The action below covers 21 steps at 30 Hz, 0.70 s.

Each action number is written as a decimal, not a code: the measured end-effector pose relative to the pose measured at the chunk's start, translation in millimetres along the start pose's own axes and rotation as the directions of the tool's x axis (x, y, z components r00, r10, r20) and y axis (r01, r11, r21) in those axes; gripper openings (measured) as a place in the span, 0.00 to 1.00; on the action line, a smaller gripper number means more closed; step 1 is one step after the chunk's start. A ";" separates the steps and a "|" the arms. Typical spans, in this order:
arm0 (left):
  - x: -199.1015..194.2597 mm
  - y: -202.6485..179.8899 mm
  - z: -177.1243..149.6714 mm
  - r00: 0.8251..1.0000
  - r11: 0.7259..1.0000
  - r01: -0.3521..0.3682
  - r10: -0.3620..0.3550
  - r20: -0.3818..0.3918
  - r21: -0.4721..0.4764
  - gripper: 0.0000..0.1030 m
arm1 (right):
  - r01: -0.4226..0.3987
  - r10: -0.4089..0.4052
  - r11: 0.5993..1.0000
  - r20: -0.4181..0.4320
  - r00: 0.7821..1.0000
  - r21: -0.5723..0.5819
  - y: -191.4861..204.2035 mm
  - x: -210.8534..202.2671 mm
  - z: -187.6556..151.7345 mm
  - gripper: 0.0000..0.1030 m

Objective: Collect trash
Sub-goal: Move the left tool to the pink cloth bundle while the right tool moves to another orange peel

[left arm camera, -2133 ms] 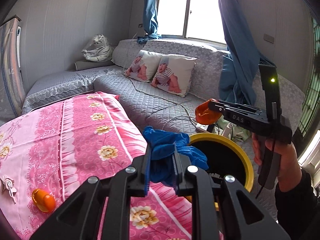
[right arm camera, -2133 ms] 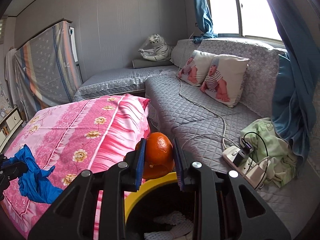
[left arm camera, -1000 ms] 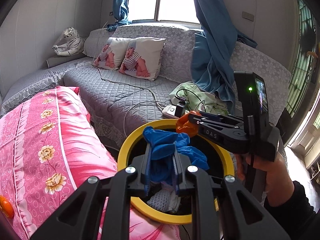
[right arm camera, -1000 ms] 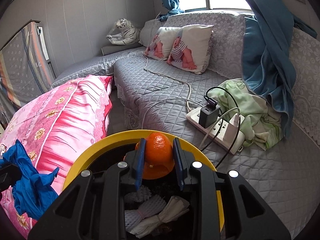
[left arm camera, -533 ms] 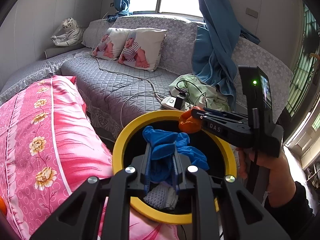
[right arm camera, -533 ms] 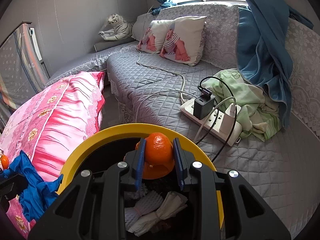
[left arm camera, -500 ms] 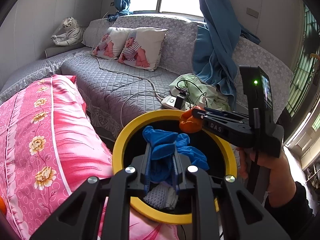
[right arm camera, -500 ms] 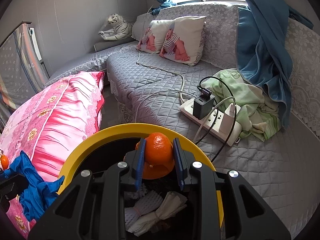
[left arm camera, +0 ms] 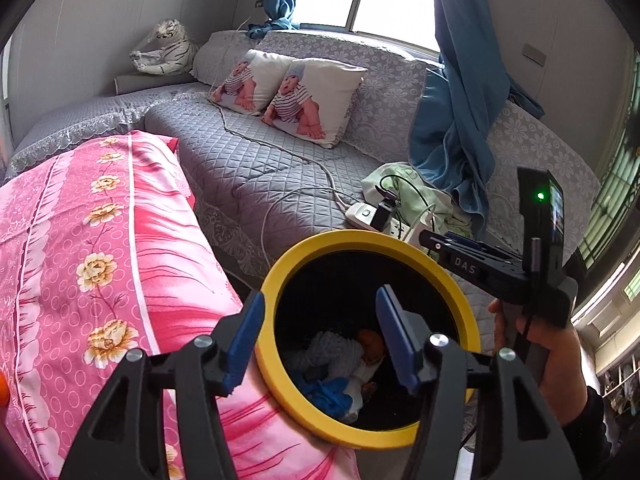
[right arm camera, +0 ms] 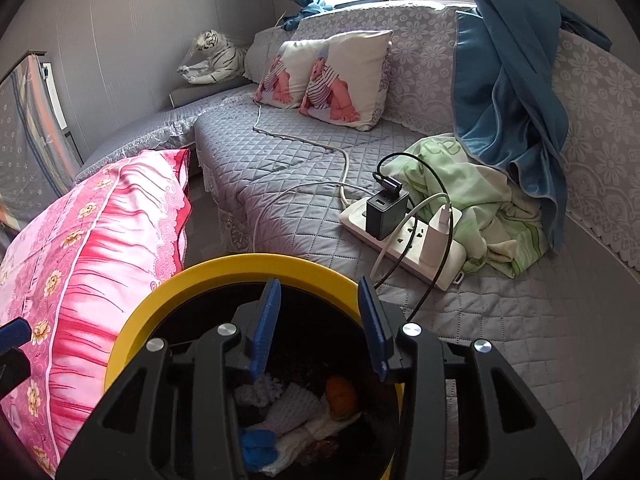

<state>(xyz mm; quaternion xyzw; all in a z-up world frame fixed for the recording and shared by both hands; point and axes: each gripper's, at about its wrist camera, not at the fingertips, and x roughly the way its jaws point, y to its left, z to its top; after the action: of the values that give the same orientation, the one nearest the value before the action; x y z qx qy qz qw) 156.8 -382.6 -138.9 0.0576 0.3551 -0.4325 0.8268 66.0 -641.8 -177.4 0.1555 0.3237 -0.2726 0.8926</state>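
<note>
Lower left of the left wrist view: the pink quilt (left arm camera: 92,264) carries one orange item (left arm camera: 2,388) at the frame edge, mostly cut off; what it is cannot be told. Judged as remaining trash.

Centre: the left tool (left arm camera: 318,336) has just been opening; its blue pads stand apart with nothing between them, above the yellow-rimmed bin (left arm camera: 280,272). The blue rag (left arm camera: 324,394) lies on the bin floor beside white foam netting (left arm camera: 332,354) and the orange peel (left arm camera: 370,338).

Right: the right tool (right arm camera: 318,318) has also just been opening; its pads are apart and empty over the same bin. A hand (left arm camera: 556,360) grips its handle at lower right of the left view.

Handling, as judgement:
- Rag: light, limp, non-fragile. Pinch a raised fold; expect it to drape and snag on pads.
- Peel: light, soft, slightly slippery. Close on its edge gently.
- Netting: very light, springy; compresses under the pads.

The orange item should be taken across its widest visible part
</note>
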 end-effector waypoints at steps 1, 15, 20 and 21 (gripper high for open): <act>-3.5 5.2 1.8 1.000 1.000 -0.017 0.017 0.012 -0.010 0.65 | 0.004 -0.004 1.000 0.011 1.000 0.002 -0.7 -2.7 1.0 0.48; -91.9 137.5 2.2 0.921 0.917 -0.333 0.366 0.134 -0.221 0.90 | -0.330 0.376 0.909 0.159 0.913 -0.256 99.9 -58.1 -8.2 0.73; -139.7 218.9 -20.8 0.866 0.831 -0.434 0.492 0.093 -0.349 0.90 | -0.460 0.524 0.807 0.090 0.847 -0.370 171.5 -64.8 -15.2 0.73; -148.8 233.0 -25.9 0.855 0.813 -0.451 0.512 0.083 -0.368 0.91 | -0.478 0.544 0.788 0.077 0.835 -0.388 186.1 -66.1 -18.1 0.73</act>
<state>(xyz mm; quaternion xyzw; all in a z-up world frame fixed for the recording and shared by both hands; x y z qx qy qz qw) 263.4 -127.6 -112.6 -0.0344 0.3217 -0.1445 0.9351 124.0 -458.6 -128.2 0.0490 0.2288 0.0296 0.9718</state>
